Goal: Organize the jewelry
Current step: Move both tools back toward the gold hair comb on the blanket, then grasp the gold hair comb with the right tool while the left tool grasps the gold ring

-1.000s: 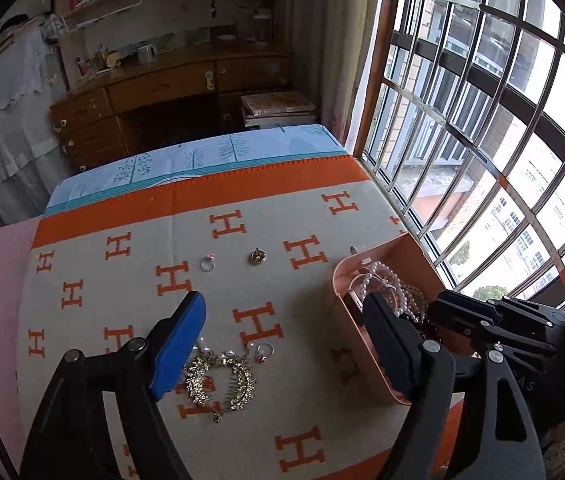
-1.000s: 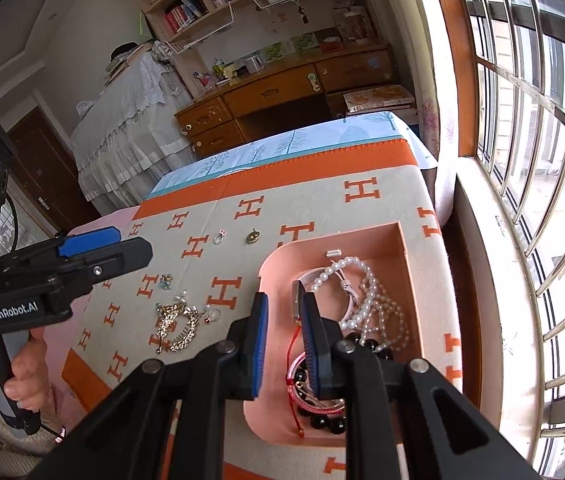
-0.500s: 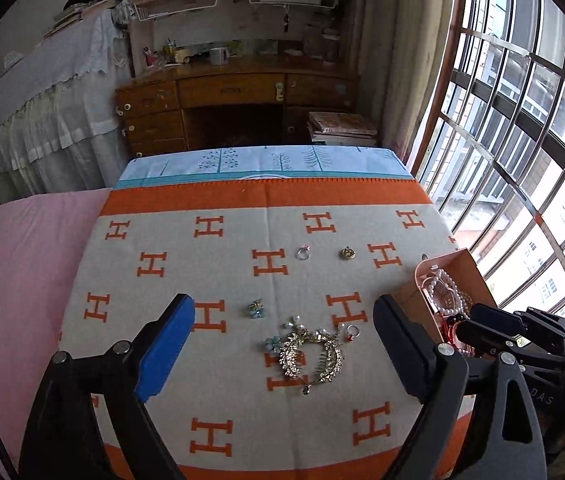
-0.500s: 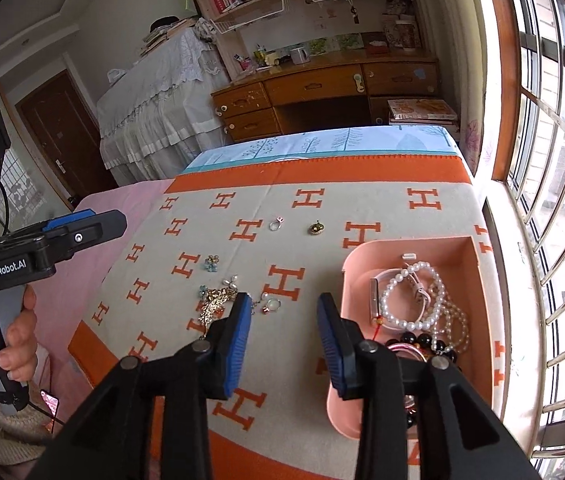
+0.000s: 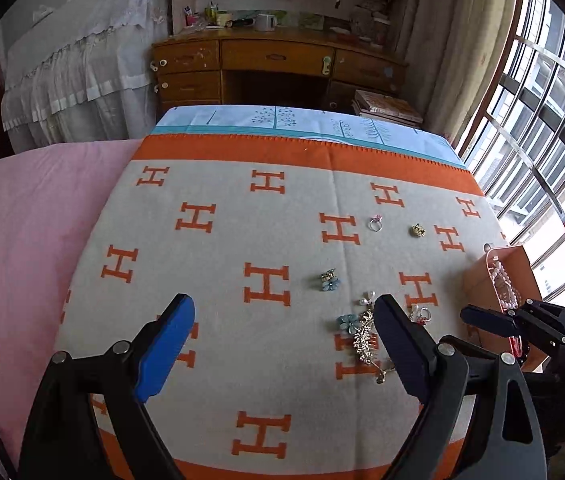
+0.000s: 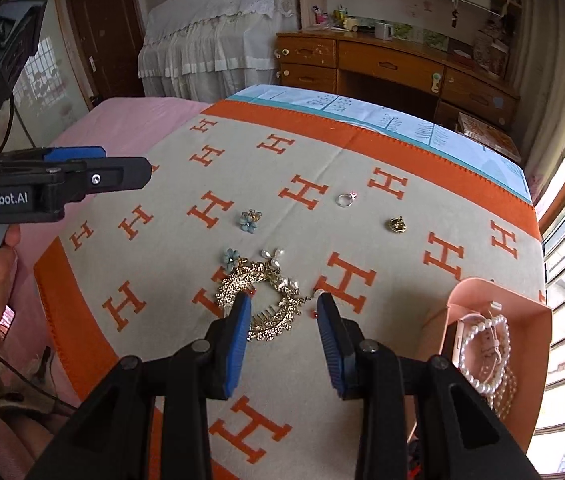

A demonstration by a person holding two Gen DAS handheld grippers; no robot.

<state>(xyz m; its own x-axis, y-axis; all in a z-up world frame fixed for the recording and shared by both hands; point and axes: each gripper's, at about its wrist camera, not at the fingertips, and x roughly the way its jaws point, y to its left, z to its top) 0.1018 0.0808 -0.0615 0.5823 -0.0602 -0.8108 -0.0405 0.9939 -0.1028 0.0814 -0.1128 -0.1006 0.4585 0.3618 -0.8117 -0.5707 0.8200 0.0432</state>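
Note:
A gold hair comb (image 6: 260, 300) with pearls lies on the orange-and-beige H-pattern blanket (image 6: 322, 360); it also shows in the left wrist view (image 5: 364, 340). My right gripper (image 6: 284, 304) is open and empty, its jaws either side of the comb's near edge. My left gripper (image 5: 284, 316) is open wide and empty, above the blanket left of the comb. Two blue flower pieces (image 6: 249, 220) (image 6: 230, 258), a silver ring (image 6: 345, 199) and a gold charm (image 6: 396, 225) lie farther out. A pink tray (image 6: 478, 292) at the right holds pearl strands (image 6: 486, 344).
A pink bed cover (image 5: 22, 232) lies left of the blanket. A wooden desk (image 5: 274, 64) stands behind, with windows (image 5: 554, 120) on the right. The blanket's front edge is close under both grippers.
My right gripper moved left from the tray to the gold comb and opened wider. My left gripper swung left, away from the tray.

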